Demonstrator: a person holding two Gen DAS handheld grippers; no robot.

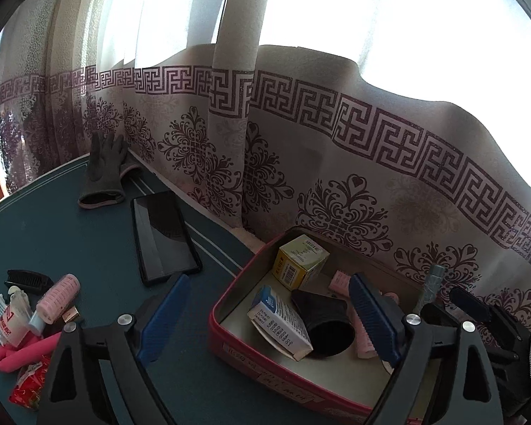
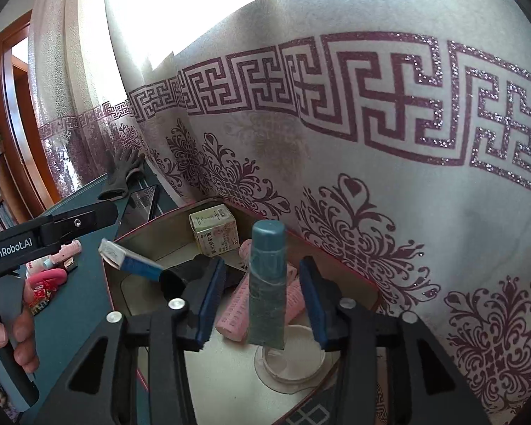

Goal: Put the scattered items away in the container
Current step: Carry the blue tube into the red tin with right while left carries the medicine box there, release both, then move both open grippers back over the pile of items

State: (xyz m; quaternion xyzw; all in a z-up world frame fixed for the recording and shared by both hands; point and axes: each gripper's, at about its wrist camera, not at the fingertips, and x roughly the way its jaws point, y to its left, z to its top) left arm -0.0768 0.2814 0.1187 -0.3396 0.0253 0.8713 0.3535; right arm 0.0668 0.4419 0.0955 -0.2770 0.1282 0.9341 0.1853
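My right gripper (image 2: 262, 304) stands with its fingers (image 2: 209, 304) apart; the teal tube (image 2: 267, 283) stands upright between them, and neither pad presses on it. I judge this a release: the tube is over the container (image 2: 336, 269), so letting go leaves it inside. Whether its lower end already rests on the clear lid (image 2: 290, 364) beneath, I cannot tell.

My left gripper (image 1: 269, 318) is also spread wide and grips nothing. One finger (image 1: 370, 318) hangs over the container interior, the other over the worktop (image 1: 88, 241), straddling the red wall.

Already inside: a yellow box (image 1: 301, 258), a blue-and-white box (image 1: 279, 322), a black cup (image 1: 322, 322) and pink rollers (image 2: 230, 315).

Left to collect on the worktop: a pink roller (image 1: 58, 294), a black comb (image 1: 26, 278), a packet (image 1: 7, 318), a pink band (image 1: 21, 350) and a red wrapper (image 1: 30, 382). A phone (image 1: 163, 237) and glove (image 1: 104, 173) lie further off
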